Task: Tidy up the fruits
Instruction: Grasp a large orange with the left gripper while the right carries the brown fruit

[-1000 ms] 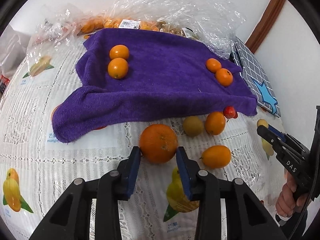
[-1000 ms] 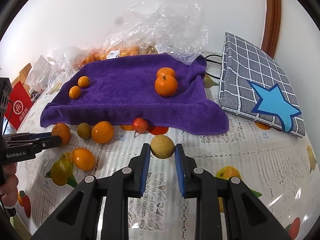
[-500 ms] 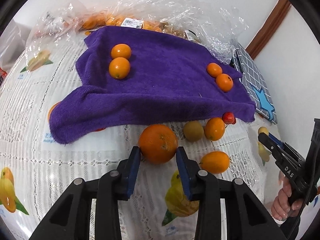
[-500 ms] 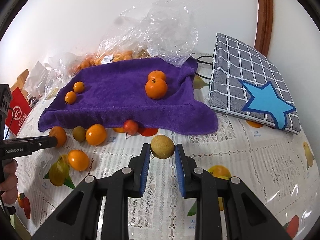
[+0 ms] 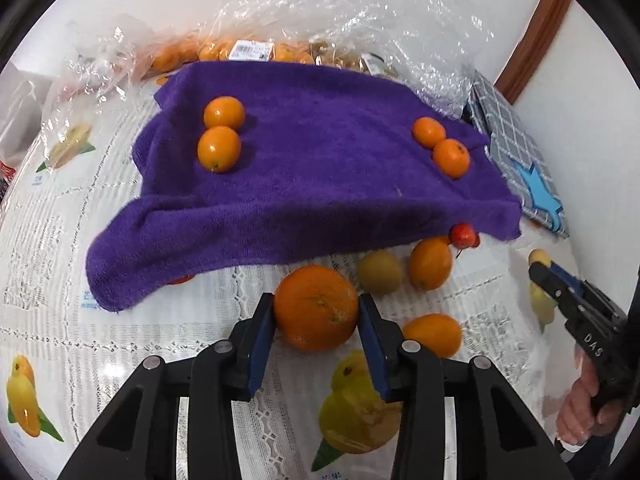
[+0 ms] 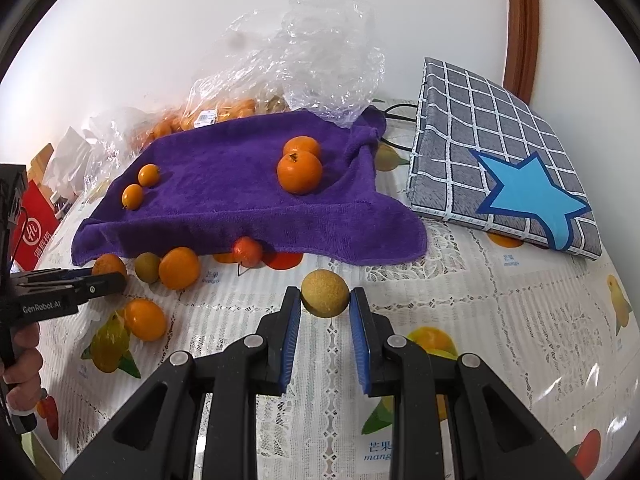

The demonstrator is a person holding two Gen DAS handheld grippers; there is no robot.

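Orange (image 5: 316,307) between the opening left gripper (image 5: 317,320) near the towel's (image 5: 320,184) edge — right gripper (image 6: 325,312) pinches a brown fruit (image 6: 325,294).

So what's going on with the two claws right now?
Left gripper opening around big orange. Right gripper shut on brown fruit. Nothing blocking.

This looks like a home. The worktop (image 6: 500,320) wears a lace-patterned plastic cloth printed with fruit, pushed against a plain white wall with wooden door trim (image 6: 520,20) at its far right corner. A purple towel (image 6: 240,184), a checked cushion (image 6: 480,140) and crumpled shop bags of fruit (image 5: 248,46) lie along the far edge.
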